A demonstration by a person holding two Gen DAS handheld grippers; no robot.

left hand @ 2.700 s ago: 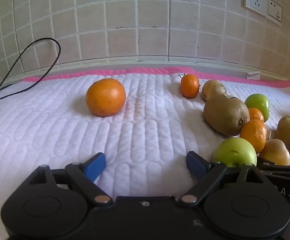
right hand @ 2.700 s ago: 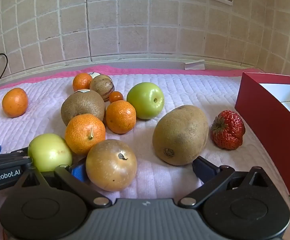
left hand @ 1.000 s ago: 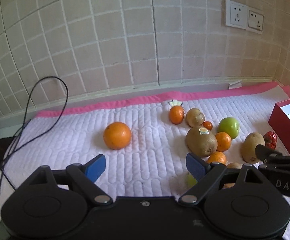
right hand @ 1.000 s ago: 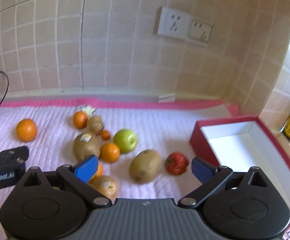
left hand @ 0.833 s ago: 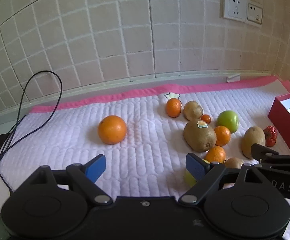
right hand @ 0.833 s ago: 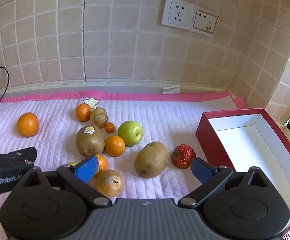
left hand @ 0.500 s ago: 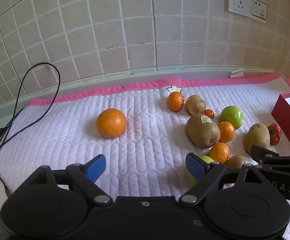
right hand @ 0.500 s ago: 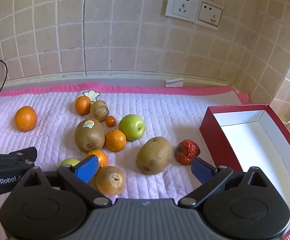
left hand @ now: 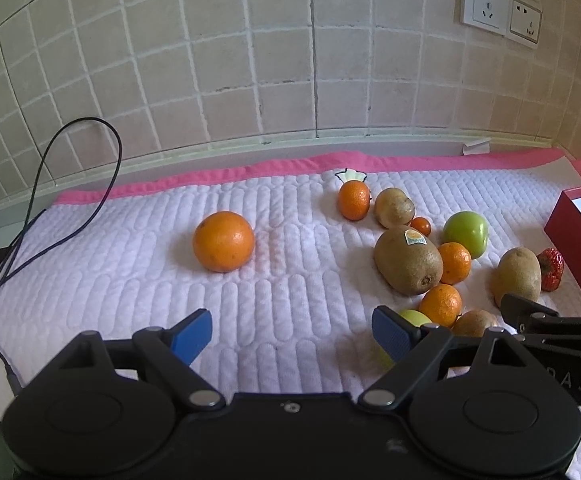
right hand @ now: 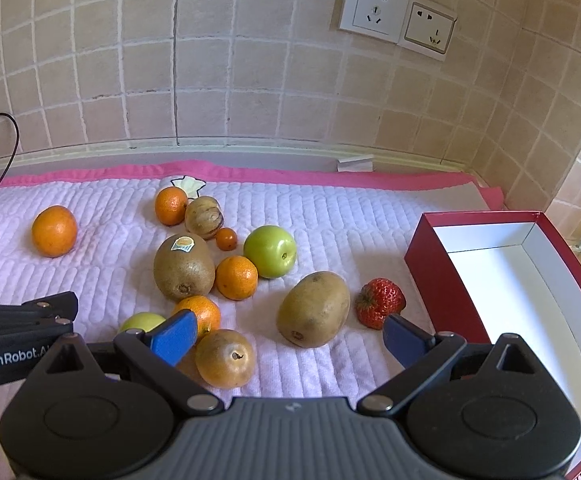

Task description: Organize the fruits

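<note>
Holding both my left gripper (left hand: 292, 332) and right gripper (right hand: 286, 338) wide open and empty; every fruit (right hand: 184, 266) lies on the mat, red box (right hand: 498, 264) at 3 o'clock unfilled

Fruit cluster (right hand: 226, 276) on mat (right hand: 330, 220); box (right hand: 530, 280) right; lone orange (right hand: 54, 231) left.

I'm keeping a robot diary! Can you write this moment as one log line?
left hand-held gripper: open, empty | right hand-held gripper: open, empty | fruits: all on mat | red box: empty
</note>
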